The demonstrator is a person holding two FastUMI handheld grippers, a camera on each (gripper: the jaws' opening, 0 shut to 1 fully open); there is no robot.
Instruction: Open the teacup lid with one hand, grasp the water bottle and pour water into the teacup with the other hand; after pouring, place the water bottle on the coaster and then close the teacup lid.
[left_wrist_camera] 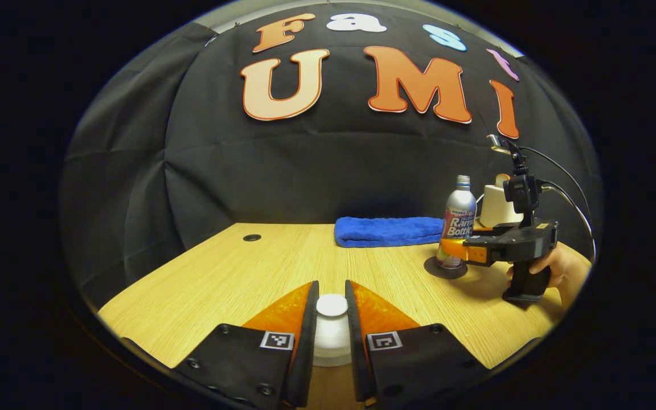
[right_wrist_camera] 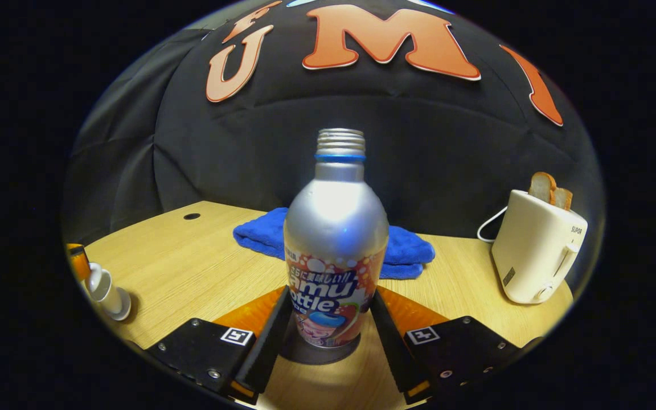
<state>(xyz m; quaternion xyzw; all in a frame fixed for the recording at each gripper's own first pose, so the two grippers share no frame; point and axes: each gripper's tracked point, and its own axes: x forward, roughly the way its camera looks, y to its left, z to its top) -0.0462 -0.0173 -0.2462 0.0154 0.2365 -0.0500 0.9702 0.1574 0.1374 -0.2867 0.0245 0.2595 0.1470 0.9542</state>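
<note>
A silver bottle [right_wrist_camera: 336, 245] stands upright on a dark round coaster [right_wrist_camera: 316, 353] on a pale wood tabletop [right_wrist_camera: 191, 267]. It has a bare threaded neck with no cap, a blue ring below the thread, and a colourful printed band around its lower half.

In the right gripper view, the right gripper [right_wrist_camera: 328, 336] has its jaws on either side of the bottle's lower half, close against it; whether both fingers press on it cannot be told. A folded blue towel [right_wrist_camera: 405, 247] lies just behind the bottle. Right of the bottle stands a white toaster [right_wrist_camera: 536, 256] with bread slices poking from the top. Far left of the bottle, at the edge, a white teacup [right_wrist_camera: 106, 290] shows with the left gripper on it.

In the left gripper view, the left gripper [left_wrist_camera: 332, 327] has its jaws clamped on the white lid [left_wrist_camera: 332, 306] of the teacup, well left of the bottle. Farther off, a hand [left_wrist_camera: 558, 270] holds the right gripper at the bottle, with cables trailing from the camera mounted above it.
</note>
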